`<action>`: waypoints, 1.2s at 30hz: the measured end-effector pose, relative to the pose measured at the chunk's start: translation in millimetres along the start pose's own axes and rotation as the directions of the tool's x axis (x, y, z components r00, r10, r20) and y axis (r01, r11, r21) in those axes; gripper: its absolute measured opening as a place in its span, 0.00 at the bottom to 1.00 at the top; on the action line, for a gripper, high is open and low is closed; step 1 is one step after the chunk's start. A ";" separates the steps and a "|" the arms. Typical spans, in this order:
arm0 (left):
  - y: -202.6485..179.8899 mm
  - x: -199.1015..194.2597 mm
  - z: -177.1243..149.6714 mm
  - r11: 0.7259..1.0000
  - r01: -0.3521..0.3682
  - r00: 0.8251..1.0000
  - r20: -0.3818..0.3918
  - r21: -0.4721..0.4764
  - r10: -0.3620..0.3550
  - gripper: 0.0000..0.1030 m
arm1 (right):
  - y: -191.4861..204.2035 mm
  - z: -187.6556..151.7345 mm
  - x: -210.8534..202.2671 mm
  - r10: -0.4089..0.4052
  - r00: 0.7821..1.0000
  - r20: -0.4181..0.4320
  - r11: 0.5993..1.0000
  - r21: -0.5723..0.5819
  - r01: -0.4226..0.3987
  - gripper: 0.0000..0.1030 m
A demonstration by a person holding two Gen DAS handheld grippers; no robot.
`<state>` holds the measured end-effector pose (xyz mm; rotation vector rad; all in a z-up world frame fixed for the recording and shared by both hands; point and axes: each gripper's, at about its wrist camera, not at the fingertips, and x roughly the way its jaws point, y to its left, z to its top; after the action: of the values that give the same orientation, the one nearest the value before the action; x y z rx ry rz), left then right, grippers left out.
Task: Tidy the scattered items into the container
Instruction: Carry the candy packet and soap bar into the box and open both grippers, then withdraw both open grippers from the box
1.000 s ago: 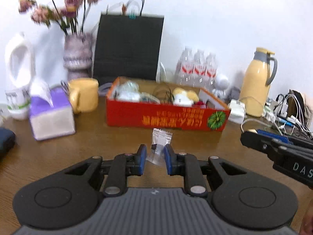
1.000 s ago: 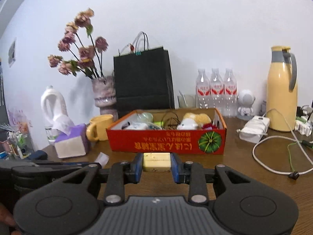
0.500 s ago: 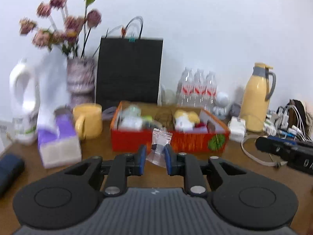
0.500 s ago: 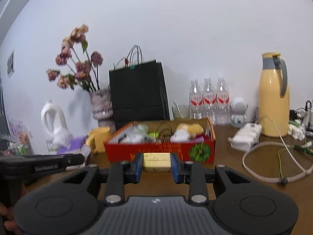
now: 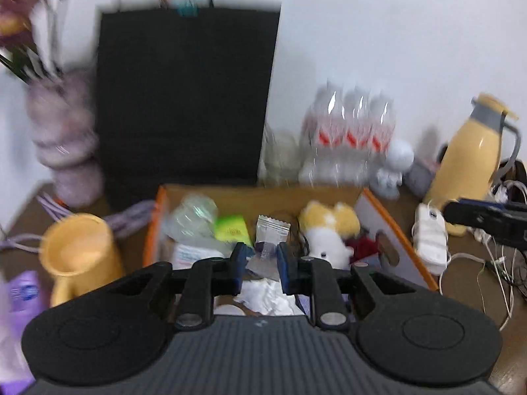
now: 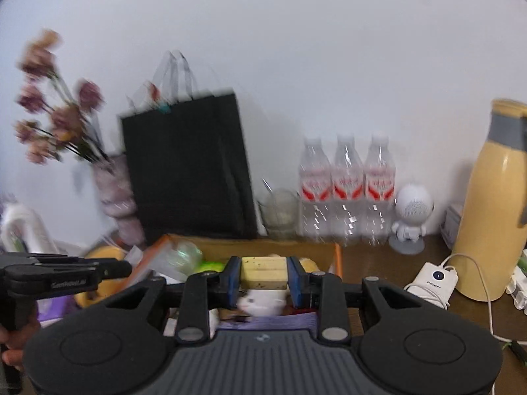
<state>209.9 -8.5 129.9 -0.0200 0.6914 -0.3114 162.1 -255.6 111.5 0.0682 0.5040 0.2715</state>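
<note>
Box [image 5: 378, 204], orange-edged cardboard, on desk [image 6: 378, 263] before a black bag [image 5: 184, 98]; inside lie a plush toy [image 5: 326, 233], green packet [image 5: 232, 230], crumpled paper [image 5: 266, 296]. Left gripper [image 5: 262, 260]: jaws clenched on a clear sachet [image 5: 270, 237], held above the box's contents. Right gripper [image 6: 263, 279]: jaws clenched on a yellow block [image 6: 263, 271], held over the box's near part. Beside the box: mug [image 5: 77, 256], bottles [image 6: 346, 191], flask [image 6: 494, 204], charger [image 6: 434, 279].
</note>
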 end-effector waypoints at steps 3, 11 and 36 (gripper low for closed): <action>4.0 34.9 11.0 0.999 -0.052 0.993 -0.109 0.010 0.053 0.20 | -14.7 18.2 48.8 0.019 0.991 -0.134 0.999 0.043 -0.014 0.28; 9.2 95.4 12.6 0.999 -0.048 0.948 -0.313 0.015 0.050 0.29 | -25.8 17.2 149.6 -0.025 0.918 -0.396 0.997 0.059 0.052 0.28; 30.1 67.8 65.5 0.964 -0.266 0.872 -0.424 0.011 0.245 1.00 | -13.0 60.0 132.2 -0.055 0.849 -0.526 0.989 0.087 0.118 0.91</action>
<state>308.7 -4.9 134.6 0.0965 1.1225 -0.0381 305.4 -231.8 100.5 0.0853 1.0672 0.1681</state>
